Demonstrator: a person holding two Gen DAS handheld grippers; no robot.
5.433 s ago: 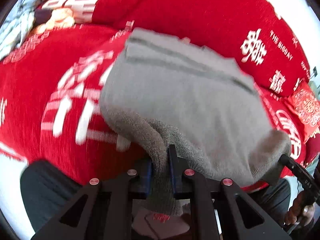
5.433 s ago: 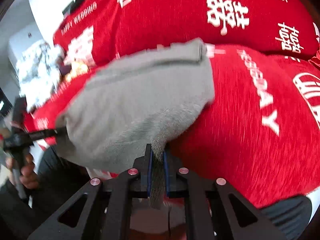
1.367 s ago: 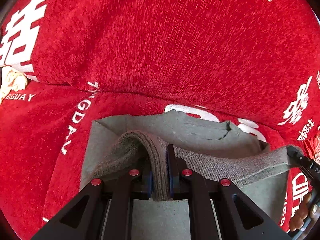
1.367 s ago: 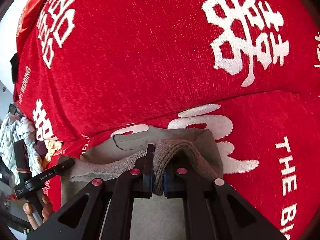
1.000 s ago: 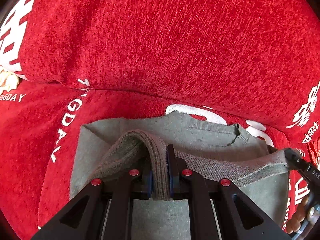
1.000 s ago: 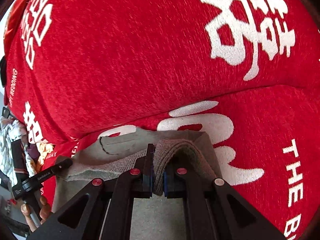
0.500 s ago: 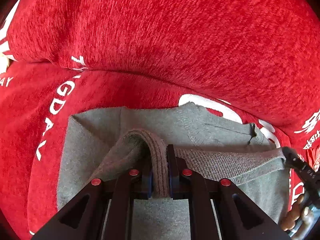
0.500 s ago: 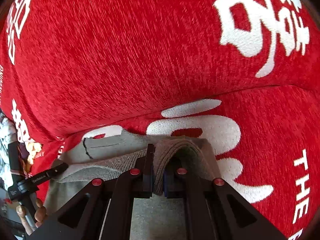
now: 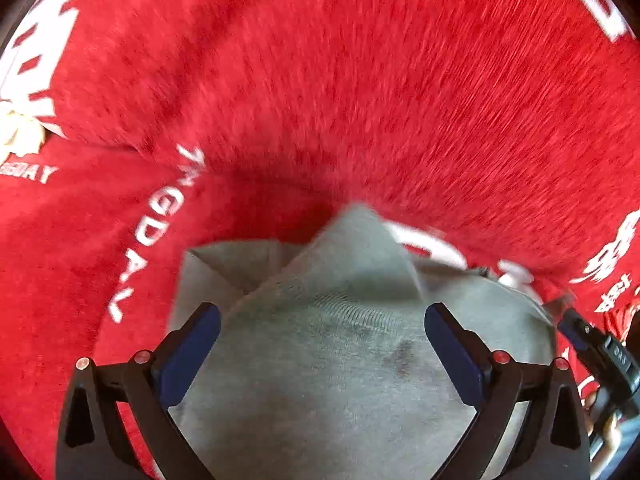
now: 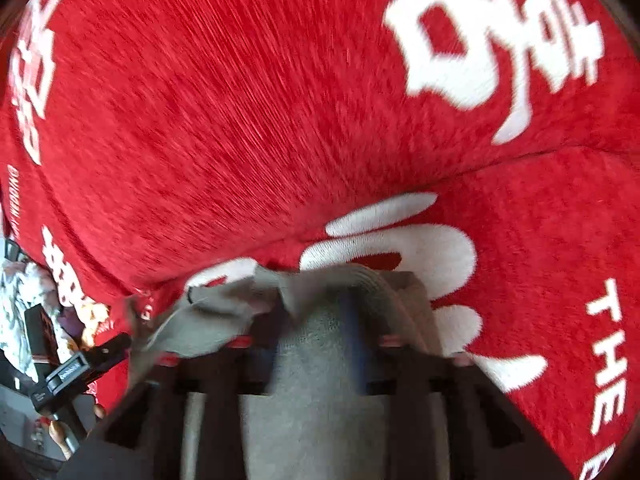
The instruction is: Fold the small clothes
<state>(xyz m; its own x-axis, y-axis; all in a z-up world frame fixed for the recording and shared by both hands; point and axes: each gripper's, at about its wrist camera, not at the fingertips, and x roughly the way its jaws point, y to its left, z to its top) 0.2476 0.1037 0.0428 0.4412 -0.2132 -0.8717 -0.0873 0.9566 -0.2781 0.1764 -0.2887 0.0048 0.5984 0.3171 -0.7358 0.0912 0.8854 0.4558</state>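
The fold is being released: the left tongs (image 9: 322, 336) stand wide, opening, clear of the grey knit garment (image 9: 340, 380) lying folded on the red sofa cover (image 9: 360, 100); the right tongs (image 10: 316, 320), blurred, are opening with cloth between them. Next probably comes regripping for another fold. Readable writing: "THE" (image 10: 608, 344), "GDAY" (image 9: 136, 256).

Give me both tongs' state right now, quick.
Left tongs: opening, already wide, pads clear of the gray sweater lying between them.
Right tongs: opening, blurred; sweater between them, grip cannot be told.
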